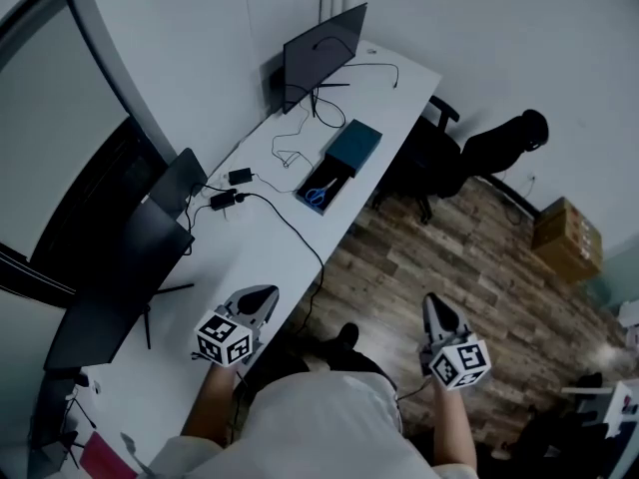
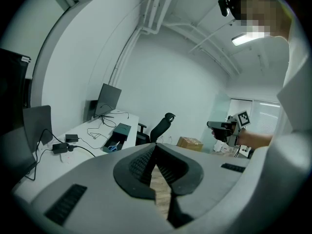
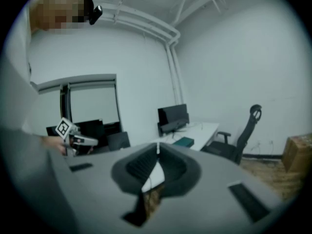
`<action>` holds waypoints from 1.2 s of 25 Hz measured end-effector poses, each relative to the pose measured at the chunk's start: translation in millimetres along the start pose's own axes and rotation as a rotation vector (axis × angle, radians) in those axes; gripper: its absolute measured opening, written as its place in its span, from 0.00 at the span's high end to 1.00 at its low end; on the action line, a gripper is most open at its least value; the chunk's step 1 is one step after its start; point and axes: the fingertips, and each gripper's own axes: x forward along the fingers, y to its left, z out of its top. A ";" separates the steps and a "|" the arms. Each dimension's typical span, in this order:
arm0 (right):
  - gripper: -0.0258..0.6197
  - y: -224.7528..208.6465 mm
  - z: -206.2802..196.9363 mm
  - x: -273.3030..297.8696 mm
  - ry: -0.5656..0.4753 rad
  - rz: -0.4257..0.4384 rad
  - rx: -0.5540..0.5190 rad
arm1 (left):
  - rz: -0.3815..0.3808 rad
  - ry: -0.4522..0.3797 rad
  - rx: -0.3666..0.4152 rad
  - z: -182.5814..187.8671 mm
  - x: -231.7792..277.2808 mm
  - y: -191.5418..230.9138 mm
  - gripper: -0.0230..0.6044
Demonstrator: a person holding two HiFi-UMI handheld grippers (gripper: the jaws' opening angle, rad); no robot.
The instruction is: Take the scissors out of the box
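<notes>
Scissors [image 1: 319, 195]: upper middle of the head view, lying in the open box [image 1: 342, 172] on the desk [image 1: 262, 257].
Left gripper [image 1: 270, 291]: lower left, jaws together, empty.
Right gripper [image 1: 430, 300]: lower right, same, well apart from box.
Handling: I'd guess light, stiff, slick blades.
Grip: I'd pinch the blue handles.

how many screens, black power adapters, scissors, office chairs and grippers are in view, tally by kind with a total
screens: 3
black power adapters: 2
scissors: 1
office chair: 1
grippers, left gripper and right gripper: 2
total: 9
</notes>
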 end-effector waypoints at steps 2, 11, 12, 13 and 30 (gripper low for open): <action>0.91 -12.0 5.9 15.1 0.000 0.020 0.003 | 0.015 0.005 -0.003 3.8 13.0 2.8 0.91; 0.91 -72.8 15.5 61.9 0.060 0.127 -0.026 | 0.097 0.015 -0.014 24.3 73.7 0.0 0.91; 0.91 -81.6 15.5 65.3 0.067 0.138 -0.025 | 0.106 0.015 -0.015 25.8 81.5 -1.7 0.91; 0.91 -89.8 16.2 68.5 0.073 0.147 -0.022 | 0.115 0.017 -0.014 26.8 89.0 -3.2 0.91; 0.91 -141.9 22.7 116.3 0.110 0.216 -0.036 | 0.220 0.066 -0.021 29.8 150.8 10.3 0.91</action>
